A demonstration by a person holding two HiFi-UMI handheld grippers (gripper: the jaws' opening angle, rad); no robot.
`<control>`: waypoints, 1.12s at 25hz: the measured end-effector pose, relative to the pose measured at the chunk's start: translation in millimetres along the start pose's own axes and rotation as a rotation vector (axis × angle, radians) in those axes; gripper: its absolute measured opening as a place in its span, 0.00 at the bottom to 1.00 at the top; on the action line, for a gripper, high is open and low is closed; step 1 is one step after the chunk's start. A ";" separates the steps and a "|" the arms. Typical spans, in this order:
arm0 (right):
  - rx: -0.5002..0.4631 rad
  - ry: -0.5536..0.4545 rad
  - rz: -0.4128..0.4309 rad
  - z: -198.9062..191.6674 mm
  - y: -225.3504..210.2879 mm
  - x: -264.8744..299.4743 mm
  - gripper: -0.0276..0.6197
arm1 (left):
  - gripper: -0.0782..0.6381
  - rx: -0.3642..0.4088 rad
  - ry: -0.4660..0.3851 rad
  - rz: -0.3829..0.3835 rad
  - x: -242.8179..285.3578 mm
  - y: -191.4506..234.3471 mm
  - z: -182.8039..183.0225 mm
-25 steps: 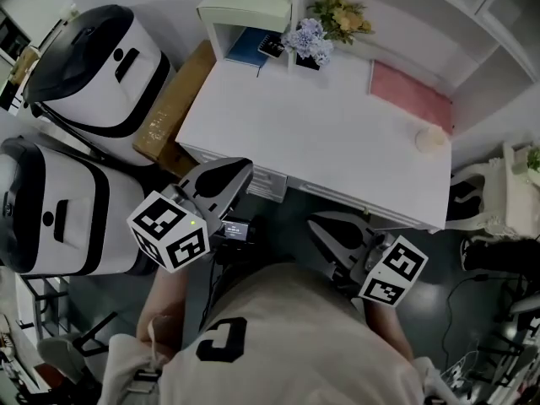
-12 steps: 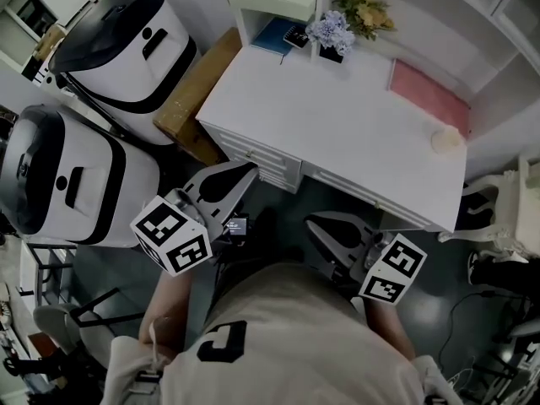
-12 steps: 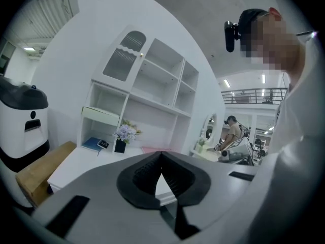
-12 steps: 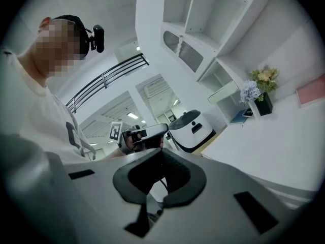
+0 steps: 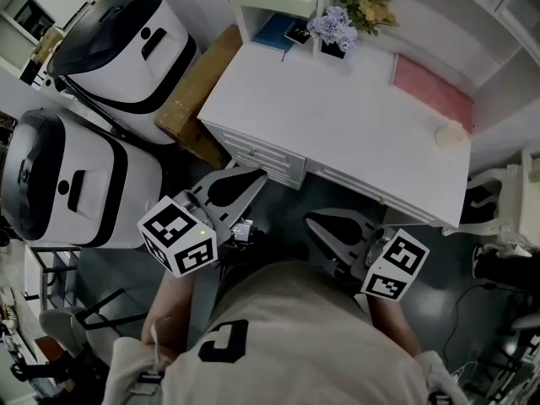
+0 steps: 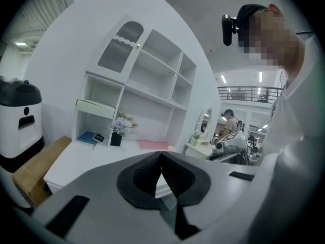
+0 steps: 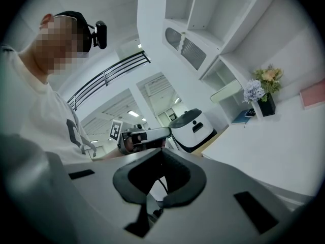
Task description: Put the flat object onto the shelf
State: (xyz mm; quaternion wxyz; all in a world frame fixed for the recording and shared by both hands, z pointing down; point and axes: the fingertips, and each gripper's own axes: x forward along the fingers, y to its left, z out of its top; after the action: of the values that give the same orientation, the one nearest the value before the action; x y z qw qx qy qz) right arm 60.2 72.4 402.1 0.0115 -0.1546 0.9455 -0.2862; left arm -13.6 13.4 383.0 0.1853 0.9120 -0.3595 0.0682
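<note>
A flat pink object (image 5: 430, 91) lies on the white desk (image 5: 337, 125) at its far right, below the white shelf unit (image 5: 472, 7); it also shows in the left gripper view (image 6: 152, 145) and the right gripper view (image 7: 312, 94). My left gripper (image 5: 256, 175) hangs in front of the desk's drawer side, shut with nothing between its jaws (image 6: 161, 154). My right gripper (image 5: 314, 220) is held low near my body, short of the desk edge, its tips together and empty (image 7: 162, 151). Neither gripper is near the pink object.
A blue book (image 5: 274, 34) lies in the left cubby, with a vase of flowers (image 5: 337, 28) next to it and a small round pale thing (image 5: 450, 133) at the desk's right end. Two large white machines (image 5: 76, 175) and a cardboard box (image 5: 198, 91) stand left of the desk.
The head view has swung, so the desk sits further right in the picture. My left gripper has drifted slightly toward the desk front. Both grippers stay shut and empty.
</note>
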 end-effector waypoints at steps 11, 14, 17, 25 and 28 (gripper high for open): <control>-0.072 -0.006 -0.089 8.6 7.8 35.2 0.08 | 0.13 -0.048 0.028 -0.108 -10.0 19.8 -7.3; -0.091 -0.008 -0.115 10.3 12.1 48.8 0.08 | 0.13 -0.054 0.025 -0.128 -20.9 27.8 -7.6; -0.099 0.001 -0.133 8.9 18.0 62.3 0.08 | 0.13 -0.059 0.024 -0.138 -32.2 37.9 -8.7; -0.098 -0.003 -0.176 3.4 30.0 95.3 0.08 | 0.13 -0.062 0.027 -0.178 -59.2 60.8 -11.5; -0.107 -0.012 -0.197 3.0 33.9 103.9 0.08 | 0.13 -0.048 0.033 -0.201 -66.8 64.2 -14.0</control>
State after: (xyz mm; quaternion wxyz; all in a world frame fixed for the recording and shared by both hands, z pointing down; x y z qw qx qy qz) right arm -48.0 66.4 388.0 -0.0195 -0.2491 0.9395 -0.2342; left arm -106.2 17.8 397.3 0.2188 0.9376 -0.2646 0.0554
